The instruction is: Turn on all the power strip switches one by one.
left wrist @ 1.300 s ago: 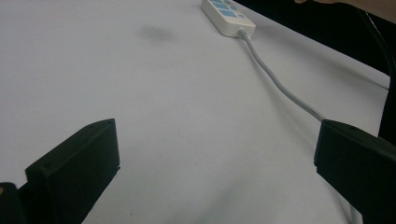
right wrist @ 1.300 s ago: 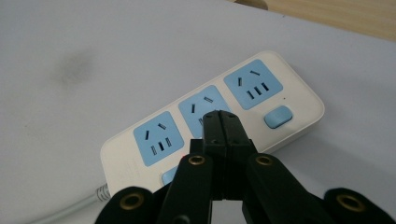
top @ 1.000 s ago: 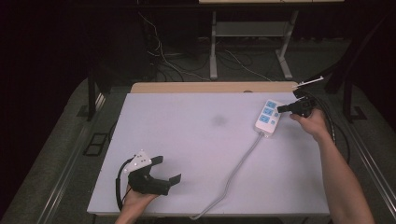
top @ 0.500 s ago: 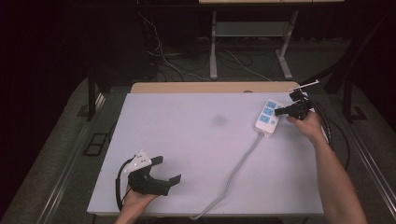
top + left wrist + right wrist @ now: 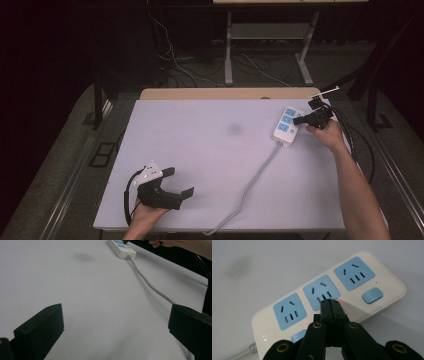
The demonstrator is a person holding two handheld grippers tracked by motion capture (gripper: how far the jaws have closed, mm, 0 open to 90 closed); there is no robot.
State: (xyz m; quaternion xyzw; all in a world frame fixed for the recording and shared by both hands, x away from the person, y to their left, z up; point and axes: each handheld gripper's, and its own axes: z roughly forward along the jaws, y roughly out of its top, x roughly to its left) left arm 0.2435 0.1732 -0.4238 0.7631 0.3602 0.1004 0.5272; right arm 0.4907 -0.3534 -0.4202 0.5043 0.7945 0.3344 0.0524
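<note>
A white table is set in a dark room. The power strip lies near its far right edge. The right gripper, jaws clenched and empty, is placed at the middle socket's switch; contact probably exists. Excess pressure could slide the strip. The left gripper rests agape, holding nothing.

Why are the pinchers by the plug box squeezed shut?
Shut: the right gripper has its fingers pressed together, nothing between, tips over the power strip. Why, cannot tell.
</note>
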